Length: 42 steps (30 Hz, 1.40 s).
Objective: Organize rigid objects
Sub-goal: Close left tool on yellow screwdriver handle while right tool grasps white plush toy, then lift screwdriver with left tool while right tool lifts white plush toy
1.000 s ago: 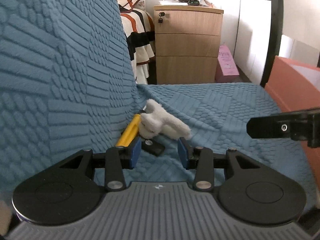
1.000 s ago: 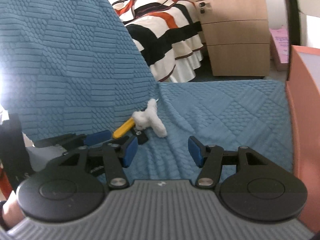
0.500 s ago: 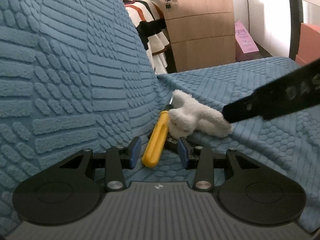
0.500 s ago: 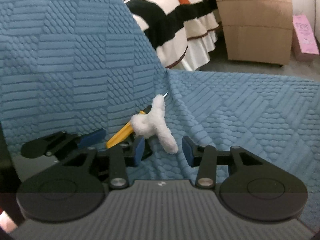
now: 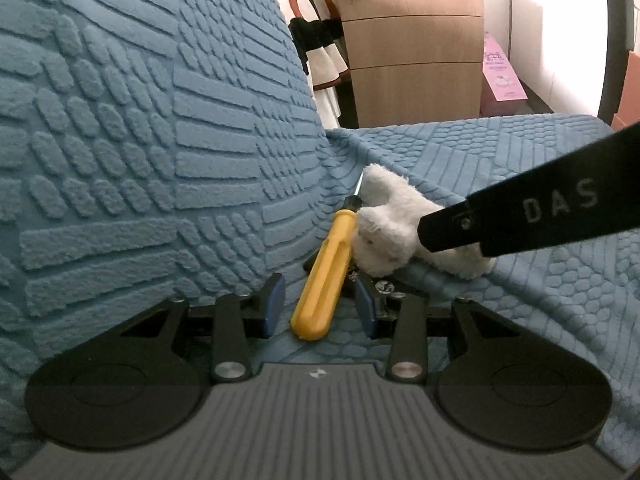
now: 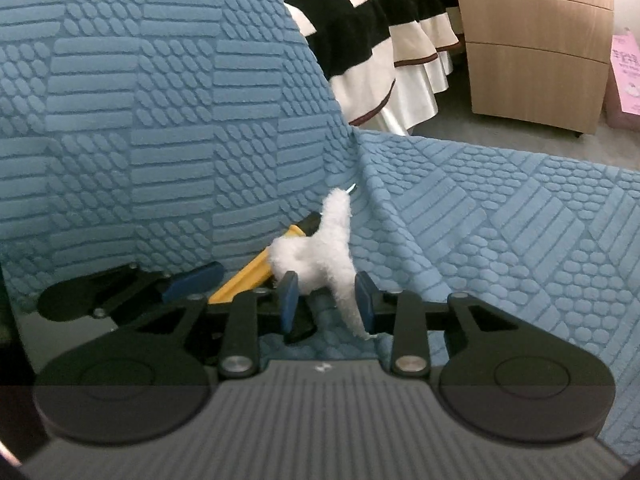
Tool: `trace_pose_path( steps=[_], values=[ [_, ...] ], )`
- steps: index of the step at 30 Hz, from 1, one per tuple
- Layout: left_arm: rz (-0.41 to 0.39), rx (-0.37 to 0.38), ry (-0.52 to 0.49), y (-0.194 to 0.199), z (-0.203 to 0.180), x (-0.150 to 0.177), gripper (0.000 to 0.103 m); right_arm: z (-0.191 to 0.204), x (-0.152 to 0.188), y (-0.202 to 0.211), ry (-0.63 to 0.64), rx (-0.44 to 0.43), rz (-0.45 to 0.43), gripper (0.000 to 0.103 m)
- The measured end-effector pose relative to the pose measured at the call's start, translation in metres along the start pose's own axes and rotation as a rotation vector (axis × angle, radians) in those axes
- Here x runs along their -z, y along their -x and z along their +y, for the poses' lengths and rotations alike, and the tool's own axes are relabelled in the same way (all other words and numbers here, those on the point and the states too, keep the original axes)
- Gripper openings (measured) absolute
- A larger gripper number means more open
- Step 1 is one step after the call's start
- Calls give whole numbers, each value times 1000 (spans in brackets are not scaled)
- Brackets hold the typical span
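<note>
While the yellow plastic-handled screwdriver (image 5: 326, 276) and the fluffy white plush toy (image 5: 394, 232) lie touching each other in the crease of a sofa draped in textured blue fabric (image 5: 160, 140), both grippers are crowding in on them at once. The left gripper (image 5: 320, 306) has its blue pads apart on either side of the handle's butt end, not pressing it yet. The right gripper (image 6: 327, 300) has just been closing and now has the toy's dangling limb between its pads, which look close to pinching the fluff, though firm contact is hard to call. The risk here is probably tangling: the screwdriver's shaft runs under the toy, so lifting either one could drag the other, and a thin pinch on soft fur might just slip off.
</note>
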<state>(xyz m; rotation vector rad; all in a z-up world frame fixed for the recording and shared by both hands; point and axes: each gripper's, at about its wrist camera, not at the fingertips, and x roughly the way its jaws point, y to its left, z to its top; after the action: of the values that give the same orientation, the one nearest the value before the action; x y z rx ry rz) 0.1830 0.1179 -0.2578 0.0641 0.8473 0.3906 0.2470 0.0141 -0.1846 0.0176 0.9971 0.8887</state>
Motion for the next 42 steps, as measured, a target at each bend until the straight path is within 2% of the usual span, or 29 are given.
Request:
trace_pose_path(
  steps=[4,8,12,20,24,33,42],
  values=[
    [1,16,6,1,-3,2,37,-2,-2,-7,-10,33,19,23],
    [13,18,2,0,-4,3,26,-2,-1,-11,0,43,39,22],
    [21,60,27,4,-1,4,23,0,6,-14,43,105,66,17],
    [-2,164,138,21,10,-4,20,-2,15,6,66,165,33,15],
    [-7,165,98,26,3,-5,20,-2,21,21,87,209,12,15],
    [-18,239,158,39,4,-8,20,-7,41,54,131,354,-22,15],
    [-29,279,191,49,-15,-16,20,-18,62,76,149,429,-17,15]
  ],
)
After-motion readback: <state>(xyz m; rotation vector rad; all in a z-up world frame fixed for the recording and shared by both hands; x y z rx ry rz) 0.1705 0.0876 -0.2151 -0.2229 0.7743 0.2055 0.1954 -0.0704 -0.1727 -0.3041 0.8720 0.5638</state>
